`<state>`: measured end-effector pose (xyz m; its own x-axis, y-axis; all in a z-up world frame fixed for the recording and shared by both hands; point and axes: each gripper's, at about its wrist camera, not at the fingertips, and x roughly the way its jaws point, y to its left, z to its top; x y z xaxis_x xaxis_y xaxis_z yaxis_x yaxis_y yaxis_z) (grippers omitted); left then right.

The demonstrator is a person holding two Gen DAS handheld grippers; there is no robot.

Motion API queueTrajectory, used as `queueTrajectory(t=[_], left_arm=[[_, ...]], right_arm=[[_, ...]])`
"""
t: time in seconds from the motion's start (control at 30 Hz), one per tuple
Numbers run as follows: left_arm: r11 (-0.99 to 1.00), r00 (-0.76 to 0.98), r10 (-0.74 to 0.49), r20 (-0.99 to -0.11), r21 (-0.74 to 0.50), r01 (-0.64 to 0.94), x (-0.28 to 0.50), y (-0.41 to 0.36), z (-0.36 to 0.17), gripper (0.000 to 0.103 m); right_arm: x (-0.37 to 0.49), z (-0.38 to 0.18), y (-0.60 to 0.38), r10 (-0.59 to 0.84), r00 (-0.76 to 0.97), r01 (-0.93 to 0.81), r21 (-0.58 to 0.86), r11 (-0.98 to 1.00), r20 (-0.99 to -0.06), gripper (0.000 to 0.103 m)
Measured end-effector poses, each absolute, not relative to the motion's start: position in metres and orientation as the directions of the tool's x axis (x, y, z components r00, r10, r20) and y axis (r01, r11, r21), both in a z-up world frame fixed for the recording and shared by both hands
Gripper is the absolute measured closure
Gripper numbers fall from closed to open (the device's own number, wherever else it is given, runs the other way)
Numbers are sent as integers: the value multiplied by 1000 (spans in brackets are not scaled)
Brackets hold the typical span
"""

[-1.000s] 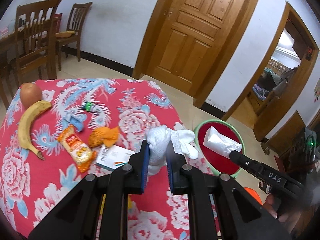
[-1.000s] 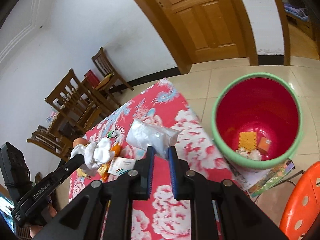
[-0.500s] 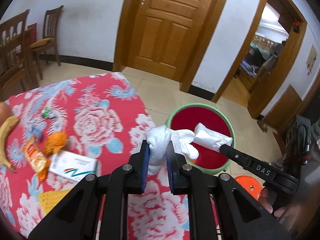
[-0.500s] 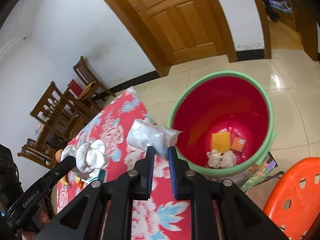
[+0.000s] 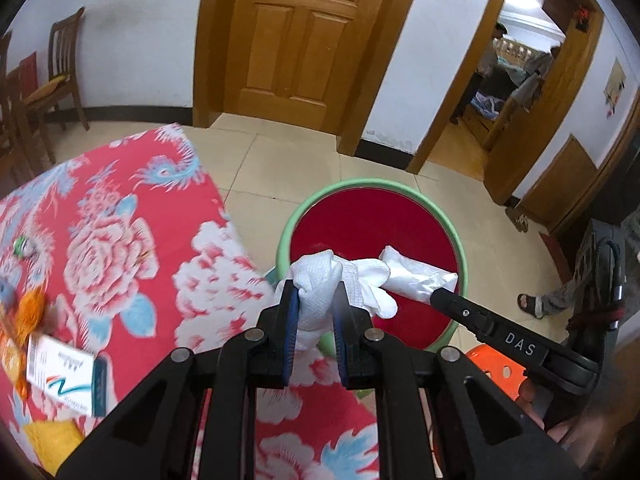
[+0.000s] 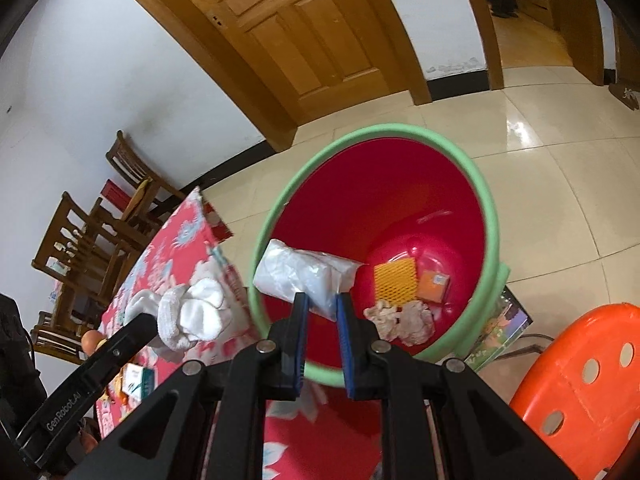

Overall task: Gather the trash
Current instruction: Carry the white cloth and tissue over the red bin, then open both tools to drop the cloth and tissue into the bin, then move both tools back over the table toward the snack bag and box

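My left gripper is shut on a crumpled white cloth, held at the table's edge beside the bin; the cloth also shows in the right wrist view. My right gripper is shut on a clear plastic bag, held over the near rim of the bin; the bag also shows in the left wrist view. The red bin with a green rim stands on the floor and holds an orange mesh piece, an orange packet and crumpled paper.
The table with the red flowered cloth carries a white card box, orange wrappers and a yellow piece. An orange plastic stool stands right of the bin. Wooden chairs stand behind the table. A person's sandalled foot is near.
Both grippers moved right, off the table toward the bin, each keeping its load. The plastic bag now hangs over the bin's opening; the fruit has left the left view.
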<state>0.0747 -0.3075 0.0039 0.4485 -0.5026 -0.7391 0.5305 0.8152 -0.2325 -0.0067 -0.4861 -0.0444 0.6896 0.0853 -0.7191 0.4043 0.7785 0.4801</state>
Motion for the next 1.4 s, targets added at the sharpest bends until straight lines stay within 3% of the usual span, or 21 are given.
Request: queueTrajectory(t=[0.37,0.47,0.53,0.6,1.4], left_arm=[[799,423,-497,-757,-210,564,86,-341,-9,86],[804,423,-485,-765,-199,561,87,-344,-10,76],[807,428,-482,-764,-197,557,86,-344,-10,63],[811,438,-479,-761,-192,553,84,-342,-7,60],[911,579,-386,-718,-197,362,62,-220,30,52]], right_arm=[[4,-58,-510,76,668,453,485,748,-741,83],[3,-58,-513,85,670,454,498,739,-738,83],[2,-58,-514,83,671,458,500,735,-737,83],[-1,-57,-516,80,675,461,504,730,-734,82],[-11,-27,-439,199,715,297,549,781,-671,54]])
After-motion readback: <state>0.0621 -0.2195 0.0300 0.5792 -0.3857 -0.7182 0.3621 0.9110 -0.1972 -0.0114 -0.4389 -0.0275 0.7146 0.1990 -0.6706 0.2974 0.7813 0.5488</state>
